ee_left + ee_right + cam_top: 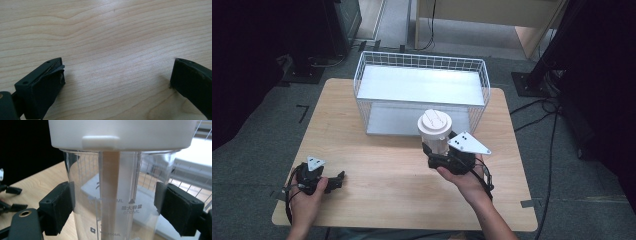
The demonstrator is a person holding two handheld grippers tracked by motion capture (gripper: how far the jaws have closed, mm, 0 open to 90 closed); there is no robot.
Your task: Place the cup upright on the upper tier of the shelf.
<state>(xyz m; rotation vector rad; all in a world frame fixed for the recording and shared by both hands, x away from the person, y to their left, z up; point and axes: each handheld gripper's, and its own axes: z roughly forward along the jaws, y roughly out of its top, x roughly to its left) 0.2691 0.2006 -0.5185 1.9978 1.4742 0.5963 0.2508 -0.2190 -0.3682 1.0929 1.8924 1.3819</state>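
A clear plastic cup (435,136) with a white lid is held upright over the table, just in front of the white wire basket (422,62). My right gripper (443,154) is shut on the cup's clear wall below the lid. In the right gripper view the cup (117,197) stands between the two black pads, with measuring marks printed on it. My left gripper (339,179) rests low over the table's front left, open. Its jaws stand wide apart over bare wood in the left gripper view, with nothing between them (117,82).
The wire basket holds a white shelf (422,85) and stands at the back of the wooden table (382,165). Dark stands and cables lie on the grey floor to the left and right of the table.
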